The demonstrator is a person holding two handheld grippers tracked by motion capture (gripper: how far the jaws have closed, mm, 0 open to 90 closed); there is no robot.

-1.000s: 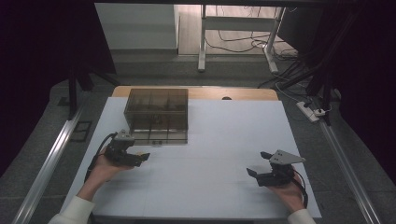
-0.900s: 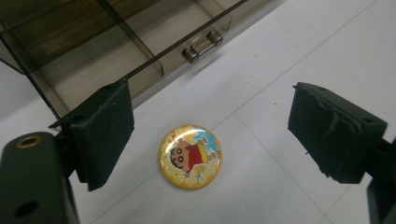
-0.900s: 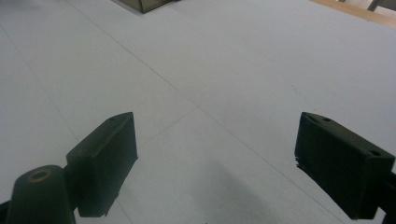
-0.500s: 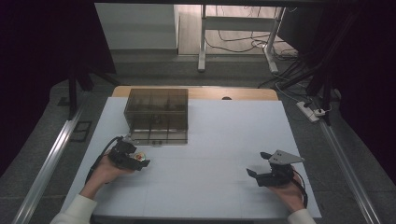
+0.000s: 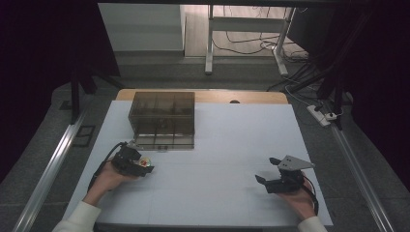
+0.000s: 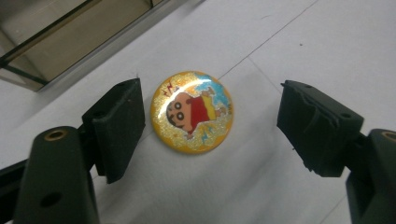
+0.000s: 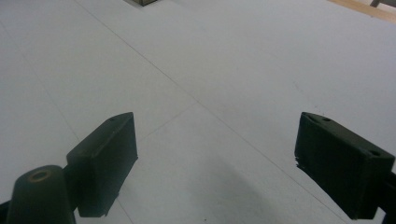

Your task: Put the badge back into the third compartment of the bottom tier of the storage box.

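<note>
A round yellow badge (image 6: 192, 111) with a cartoon child on it lies flat on the white table. My left gripper (image 6: 208, 123) is open around it, one jaw close on its left side, the other well clear on its right. From above, the badge (image 5: 144, 162) shows as a small pale disc at the tip of the left gripper (image 5: 145, 166), just in front of the box. My right gripper (image 5: 263, 181) rests open near the table's front right, and its jaws (image 7: 215, 163) stand wide apart over bare table.
A dark see-through box (image 5: 163, 120) with several compartments stands at the back left of the white table (image 5: 232, 140); its lower edge (image 6: 70, 51) lies just beyond the badge. Cables and a power strip (image 5: 323, 116) lie on the floor past the right edge.
My left gripper has moved down over the badge, which now lies between its open jaws. The right gripper has stayed where it was.
</note>
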